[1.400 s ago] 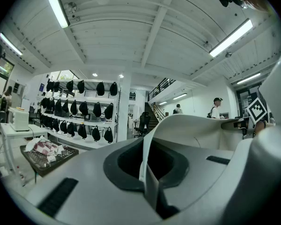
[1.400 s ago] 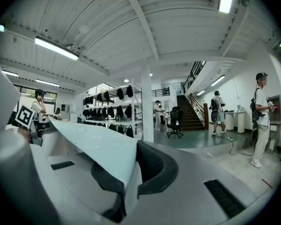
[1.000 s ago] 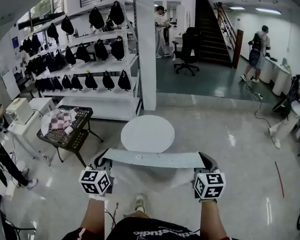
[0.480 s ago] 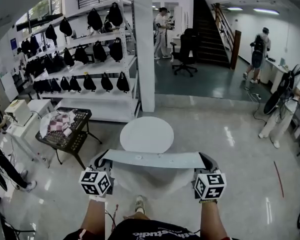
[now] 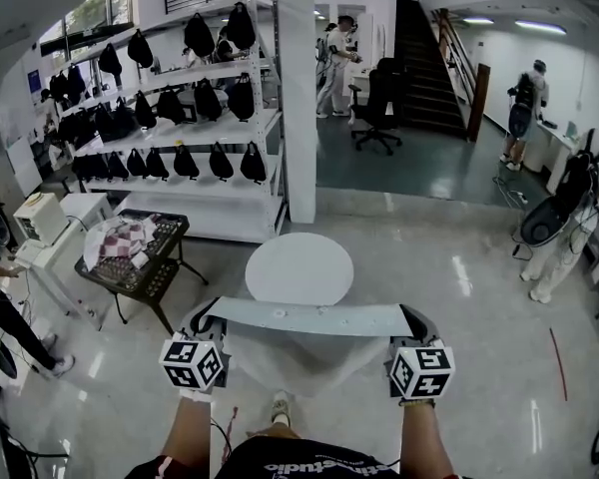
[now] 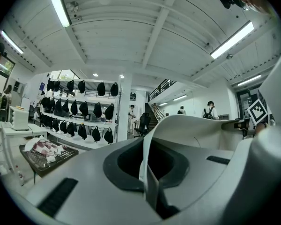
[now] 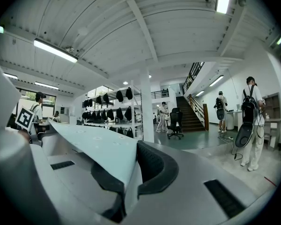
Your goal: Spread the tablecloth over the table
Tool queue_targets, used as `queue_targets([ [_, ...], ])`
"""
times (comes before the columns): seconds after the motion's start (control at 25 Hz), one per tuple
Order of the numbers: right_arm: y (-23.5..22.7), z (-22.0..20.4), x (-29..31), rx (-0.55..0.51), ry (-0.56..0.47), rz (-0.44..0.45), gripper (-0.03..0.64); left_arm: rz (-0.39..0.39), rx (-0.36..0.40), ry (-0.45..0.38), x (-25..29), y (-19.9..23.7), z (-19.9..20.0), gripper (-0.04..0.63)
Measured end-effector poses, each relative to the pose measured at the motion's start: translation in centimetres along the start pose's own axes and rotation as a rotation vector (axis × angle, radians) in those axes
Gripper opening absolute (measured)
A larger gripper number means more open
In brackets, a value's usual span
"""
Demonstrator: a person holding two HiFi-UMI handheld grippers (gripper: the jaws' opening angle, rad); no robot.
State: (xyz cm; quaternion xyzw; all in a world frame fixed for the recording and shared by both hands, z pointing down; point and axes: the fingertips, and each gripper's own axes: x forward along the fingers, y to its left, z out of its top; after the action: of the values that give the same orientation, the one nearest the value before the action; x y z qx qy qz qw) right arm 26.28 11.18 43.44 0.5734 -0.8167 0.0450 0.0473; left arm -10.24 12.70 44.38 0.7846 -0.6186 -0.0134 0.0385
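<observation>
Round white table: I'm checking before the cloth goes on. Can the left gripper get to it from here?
Probably, with a step forward. The left gripper, shut on the pale grey tablecloth, is held short of the round white table, and nothing stands between them.

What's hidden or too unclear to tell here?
1. Head view: the legs of the round table, hidden under its own top and the tablecloth.
2. Both gripper views: the table itself, blocked by the cloth and the bodies of the left gripper and right gripper.
3. Head view: the checked bundle on the black cart, too small to name.
</observation>
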Motion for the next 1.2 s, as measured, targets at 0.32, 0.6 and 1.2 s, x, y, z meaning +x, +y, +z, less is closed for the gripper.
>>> queue_targets([
  [0.32,0.2,0.6,1.2,-0.003,-0.002,0.007,0.029,0.017,0.002,0.013,0.6,0.8,-0.1,0.018],
  [0.6,0.6,1.3,2.8,-0.004,-0.014,0.01,0.029,0.016,0.002,0.005,1.8,2.0,0.4,0.018],
  [1.2,1.1,2.3,6.2,0.003,-0.008,0.014,0.029,0.008,-0.007,0.017,4.7,4.3,1.1,0.018],
])
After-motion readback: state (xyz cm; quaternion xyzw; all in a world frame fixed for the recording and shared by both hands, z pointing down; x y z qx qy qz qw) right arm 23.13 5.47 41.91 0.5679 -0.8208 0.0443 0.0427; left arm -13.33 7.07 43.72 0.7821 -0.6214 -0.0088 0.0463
